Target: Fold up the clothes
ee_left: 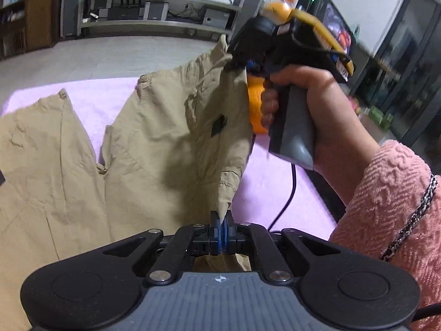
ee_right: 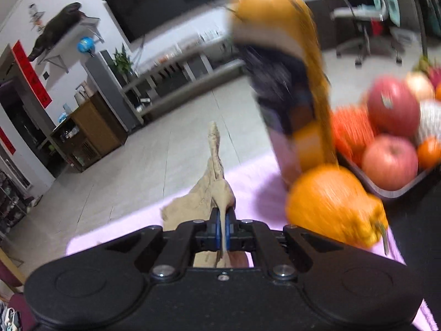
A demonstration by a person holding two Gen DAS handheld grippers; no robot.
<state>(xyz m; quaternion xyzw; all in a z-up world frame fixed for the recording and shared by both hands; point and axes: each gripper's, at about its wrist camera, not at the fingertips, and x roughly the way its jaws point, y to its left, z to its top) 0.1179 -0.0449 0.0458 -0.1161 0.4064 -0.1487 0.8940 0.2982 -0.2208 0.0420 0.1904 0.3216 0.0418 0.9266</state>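
Note:
A pair of khaki trousers [ee_left: 154, 143] lies partly on a pink cloth-covered table [ee_left: 275, 187], with one side lifted. My left gripper [ee_left: 222, 220] is shut on a corner of the trousers. My right gripper [ee_left: 237, 58] shows at the upper right of the left wrist view, held in a hand, pinching the raised edge higher up. In the right wrist view my right gripper [ee_right: 222, 218] is shut on a fold of the khaki trousers [ee_right: 212, 190], which stretch away in front of it. The other gripper's body [ee_right: 284, 91] is blurred, close on the right.
A tray of apples and oranges [ee_right: 391, 149] stands on the table's right side, with an orange gourd [ee_right: 330, 204] beside it. A black cable [ee_left: 289, 193] runs over the pink cloth. Shelves [ee_left: 154, 11] and a wooden cabinet [ee_right: 88, 132] stand across the tiled floor.

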